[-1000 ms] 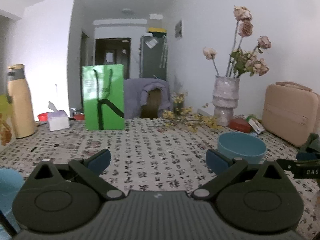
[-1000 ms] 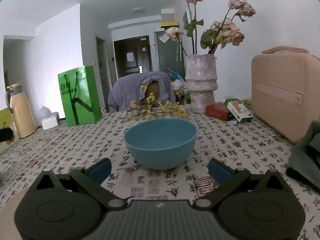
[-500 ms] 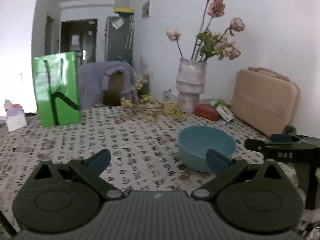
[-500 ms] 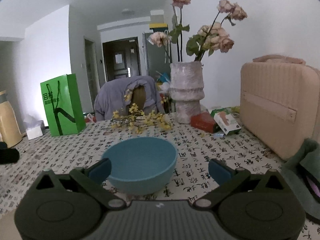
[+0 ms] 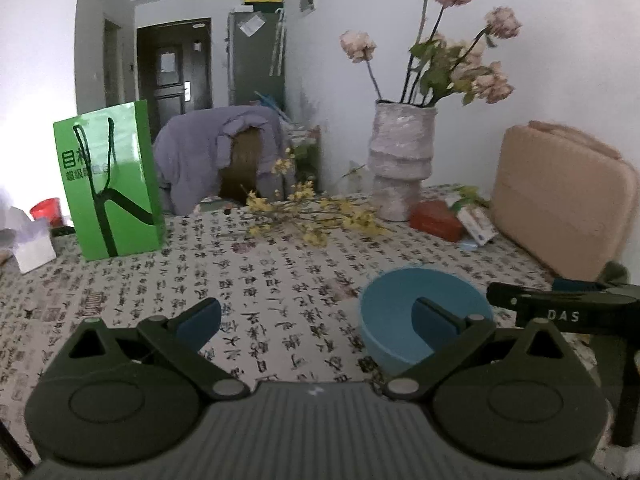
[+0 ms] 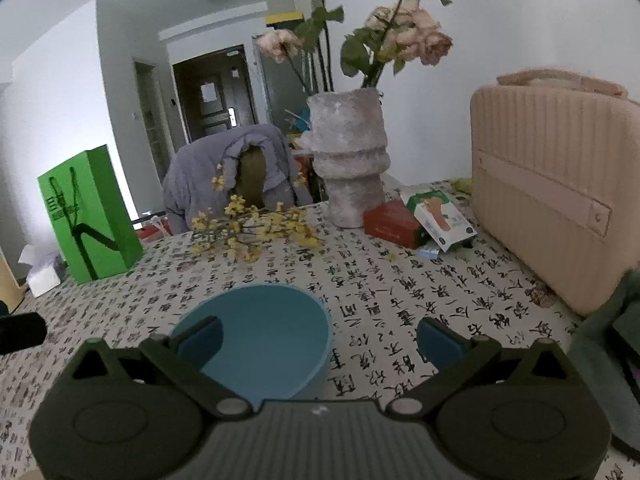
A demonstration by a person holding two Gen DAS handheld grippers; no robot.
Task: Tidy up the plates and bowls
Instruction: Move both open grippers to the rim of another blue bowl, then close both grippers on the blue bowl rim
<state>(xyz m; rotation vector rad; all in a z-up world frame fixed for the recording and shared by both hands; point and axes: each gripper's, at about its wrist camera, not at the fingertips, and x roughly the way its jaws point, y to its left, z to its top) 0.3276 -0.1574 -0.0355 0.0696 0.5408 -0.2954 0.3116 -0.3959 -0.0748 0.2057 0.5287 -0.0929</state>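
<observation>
One blue bowl [image 6: 264,332] sits upright on the calligraphy-print tablecloth [image 5: 280,280], near the front edge, and both grippers are right on it. Right gripper [image 6: 318,338] has its jaws spread wide, nothing pinched; its left pad looks to be over the bowl's inside and the other one is over bare cloth. Left gripper [image 5: 318,318] is spread too and holds nothing, with the bowl [image 5: 400,312] by its right pad. Further back there's a green paper bag [image 5: 110,180], a pale vase [image 6: 348,160] of dried flowers, and a beige case [image 6: 556,184] off to the right.
</observation>
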